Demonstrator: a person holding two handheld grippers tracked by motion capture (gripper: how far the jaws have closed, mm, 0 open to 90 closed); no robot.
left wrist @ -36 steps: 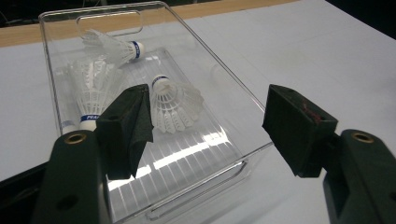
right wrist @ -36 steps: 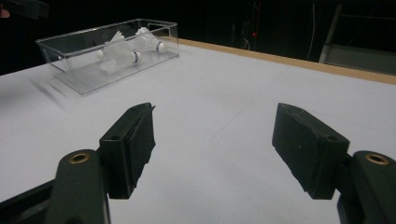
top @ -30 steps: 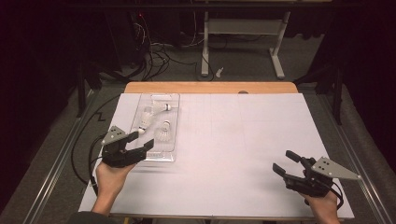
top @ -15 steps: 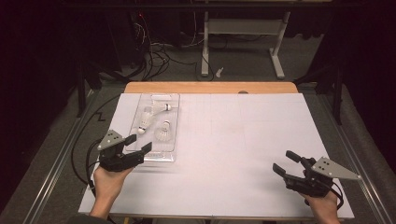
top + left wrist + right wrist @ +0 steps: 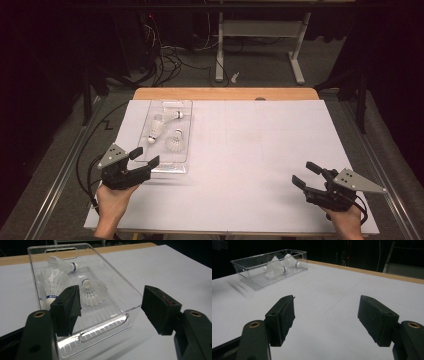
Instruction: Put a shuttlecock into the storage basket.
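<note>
The clear plastic box (image 5: 168,136) lies on the left part of the white table (image 5: 250,165) and holds 3 shuttlecocks (image 5: 92,291). The left gripper (image 5: 145,161) is at its near end, jaws spread wide and holding nothing. I judge the step is the approach to the box; the next move calls for a careful close on its near wall (or handle slot). The left gripper view shows this slot and the ribbed floor, which the high view hardly shows. The right gripper (image 5: 306,175), jaws also spread, rests well apart at the near right.
</note>
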